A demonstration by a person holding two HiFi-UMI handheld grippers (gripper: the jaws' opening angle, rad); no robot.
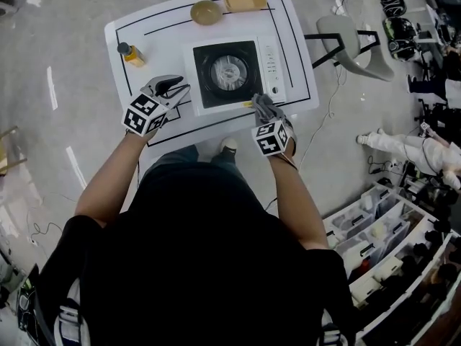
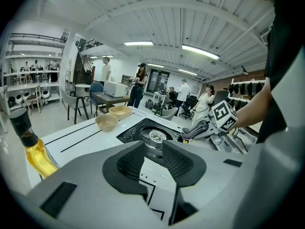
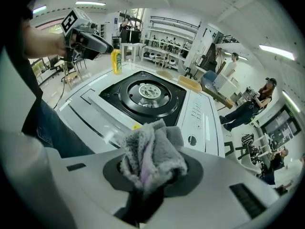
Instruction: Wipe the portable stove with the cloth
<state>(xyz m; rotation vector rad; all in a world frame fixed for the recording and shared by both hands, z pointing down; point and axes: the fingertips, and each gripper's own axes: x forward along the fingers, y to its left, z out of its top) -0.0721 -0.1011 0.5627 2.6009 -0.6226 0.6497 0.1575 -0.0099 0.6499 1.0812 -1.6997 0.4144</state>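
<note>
Right gripper [image 3: 152,168] is clamped on the cloth [image 3: 150,151], a grey wad bunched up between its jaws; left gripper [image 2: 153,149] has its jaws a little apart with nothing between them, only the white table [image 1: 137,27] showing through the gap.

In the head view the cloth hangs over the stove [image 1: 270,63] at its near right corner, close to the round knob [image 1: 274,90]; whether it already touches the casing cannot be told. The left gripper hovers just off the stove's left side, over the table's black lines.

By my reading the step in hand is bringing the cloth to the stove, and the wiping proper has not begun. The next move calls for pressing the wad flat on the top, then sweeping it across the white panel and the black burner plate [image 3: 143,97], with the grip kept tight so the cloth does not snag on the ring and pull free; the left gripper may steady the casing.

As for writing: the cubes carry only black-and-white square patterns; the marks on the control strip [image 3: 198,111] and the small yellow sticker [image 3: 137,126] at the front edge are too small to read; the bottle [image 2: 31,147] of yellow liquid shows no legible label.
</note>
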